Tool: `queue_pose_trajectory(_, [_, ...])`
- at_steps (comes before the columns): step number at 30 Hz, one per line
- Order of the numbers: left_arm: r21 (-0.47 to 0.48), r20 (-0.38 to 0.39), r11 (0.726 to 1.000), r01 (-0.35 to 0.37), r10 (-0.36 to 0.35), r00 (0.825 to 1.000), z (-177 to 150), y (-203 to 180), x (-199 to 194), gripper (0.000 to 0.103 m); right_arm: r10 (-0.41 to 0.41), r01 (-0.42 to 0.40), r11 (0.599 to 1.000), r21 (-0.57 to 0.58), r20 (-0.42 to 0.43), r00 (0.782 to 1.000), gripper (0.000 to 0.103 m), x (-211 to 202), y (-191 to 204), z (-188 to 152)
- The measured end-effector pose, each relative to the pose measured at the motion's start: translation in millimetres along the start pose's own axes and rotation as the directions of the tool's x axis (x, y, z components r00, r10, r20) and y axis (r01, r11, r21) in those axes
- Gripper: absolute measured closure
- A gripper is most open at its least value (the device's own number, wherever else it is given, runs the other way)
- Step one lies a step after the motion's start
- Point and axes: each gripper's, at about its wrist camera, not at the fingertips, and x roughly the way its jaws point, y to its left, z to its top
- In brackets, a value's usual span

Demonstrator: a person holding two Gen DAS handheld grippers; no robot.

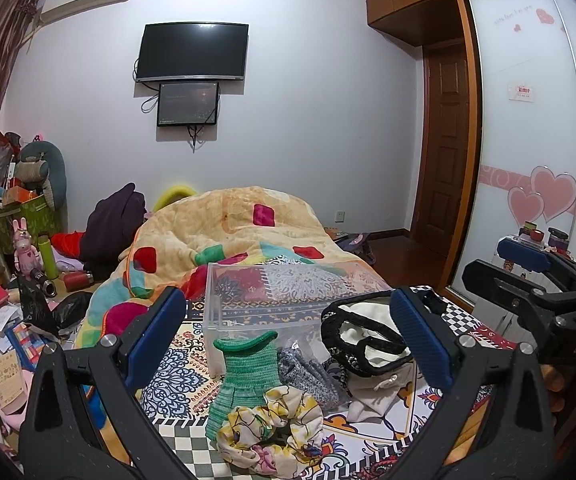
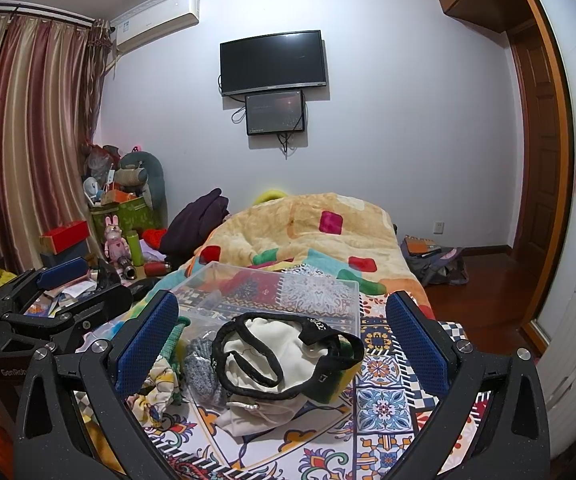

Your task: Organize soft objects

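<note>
My left tool (image 1: 284, 336) has matt, speckled black plastic arms with shiny metal screws; its pads (image 1: 420, 336) are blue ribbed rubber. At twelve o'clock the box (image 1: 288, 304) is clear glossy plastic. The green sleeve (image 1: 244, 376) at six is coarse knit, the scrunchie (image 1: 272, 424) smooth printed cloth, the grey piece (image 1: 308, 372) rough knit. The bed's blanket (image 1: 224, 224) looks fleecy. My right tool's (image 2: 282, 336) pads (image 2: 146, 344) are dimpled.
</note>
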Motion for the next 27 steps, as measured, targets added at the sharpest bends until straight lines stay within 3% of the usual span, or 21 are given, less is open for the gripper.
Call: queue_pose_trajectory(27, [0.001,0.007,1.0,0.001,-0.001,1.0,0.1,-1.1,-2.4,0.0,0.004,-0.004,1.0,0.003,0.002,1.0,0.0,-1.1,-0.7,0.0])
